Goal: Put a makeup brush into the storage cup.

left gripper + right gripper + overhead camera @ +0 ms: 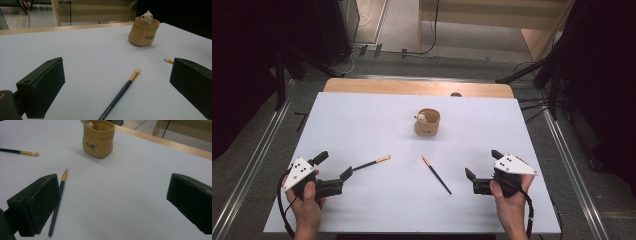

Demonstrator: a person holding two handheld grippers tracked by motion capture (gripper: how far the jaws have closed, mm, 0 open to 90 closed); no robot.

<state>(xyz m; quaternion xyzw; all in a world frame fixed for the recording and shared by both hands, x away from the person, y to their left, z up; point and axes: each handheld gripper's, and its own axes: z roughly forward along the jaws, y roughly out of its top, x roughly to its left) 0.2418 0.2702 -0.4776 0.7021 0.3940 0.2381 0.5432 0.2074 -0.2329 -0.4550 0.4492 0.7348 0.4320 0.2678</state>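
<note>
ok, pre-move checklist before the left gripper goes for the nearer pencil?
1. Left gripper open: ok, its jaws stand wide apart.
2. Left pencil between the jaws' line: ok in the left gripper view, lying flat, not yet touched.
3. Right gripper open and holding nothing: ok.
4. Right pencil apart from the left one: ok, a bare stretch of table lies between them.
5. Pen holder upright, mouth open: ok; whether anything is inside: cannot tell.
6. Cable off the pencils: ok.
</note>
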